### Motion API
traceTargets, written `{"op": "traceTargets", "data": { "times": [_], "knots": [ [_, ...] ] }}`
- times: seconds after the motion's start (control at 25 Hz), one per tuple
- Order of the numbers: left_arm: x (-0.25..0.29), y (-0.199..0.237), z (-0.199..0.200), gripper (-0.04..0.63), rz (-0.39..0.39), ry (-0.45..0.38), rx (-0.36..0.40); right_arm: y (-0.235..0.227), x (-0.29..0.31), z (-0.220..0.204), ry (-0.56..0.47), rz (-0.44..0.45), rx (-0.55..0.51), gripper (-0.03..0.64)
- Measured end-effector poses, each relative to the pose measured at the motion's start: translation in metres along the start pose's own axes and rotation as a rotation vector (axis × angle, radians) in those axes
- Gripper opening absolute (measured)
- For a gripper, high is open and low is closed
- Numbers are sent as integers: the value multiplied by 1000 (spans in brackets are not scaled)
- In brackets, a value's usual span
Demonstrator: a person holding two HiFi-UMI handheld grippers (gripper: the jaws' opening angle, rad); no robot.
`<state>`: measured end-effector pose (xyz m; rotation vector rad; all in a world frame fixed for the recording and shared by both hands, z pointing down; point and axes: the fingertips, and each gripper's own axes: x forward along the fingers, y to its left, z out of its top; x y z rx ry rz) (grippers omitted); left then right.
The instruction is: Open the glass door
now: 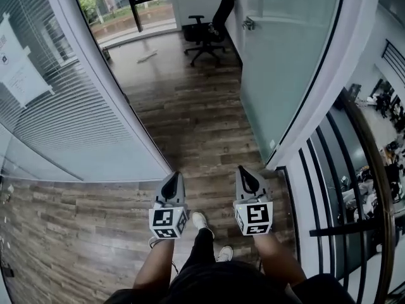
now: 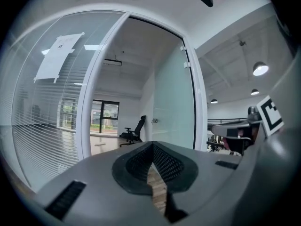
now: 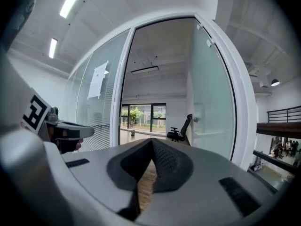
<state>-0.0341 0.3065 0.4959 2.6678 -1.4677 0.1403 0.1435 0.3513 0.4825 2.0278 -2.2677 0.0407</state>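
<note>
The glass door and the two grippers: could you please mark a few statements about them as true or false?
1. The glass door stands open into the room. True.
2. The left gripper grips the door's handle. False: its fingers are shut on nothing, well short of the handle.
3. An office chair stands inside the room. True.
4. The right gripper is wide open. False: it is shut and empty.

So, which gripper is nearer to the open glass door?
Right. The right gripper is just short of the doorway, on the side where the glass door stands open; the left gripper is beside it, toward the blinds wall.
</note>
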Motion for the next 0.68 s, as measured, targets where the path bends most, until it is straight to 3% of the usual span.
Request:
{"op": "traceTargets", "data": {
  "times": [0.28, 0.68],
  "knots": [
    [-33, -19, -6, 3, 22, -1, 18, 13, -33, -4, -28, -6, 40, 14],
    [-37, -28, 4, 3, 18, -22, 35, 16, -38, 7, -70, 2, -24, 13]
  ]
}}
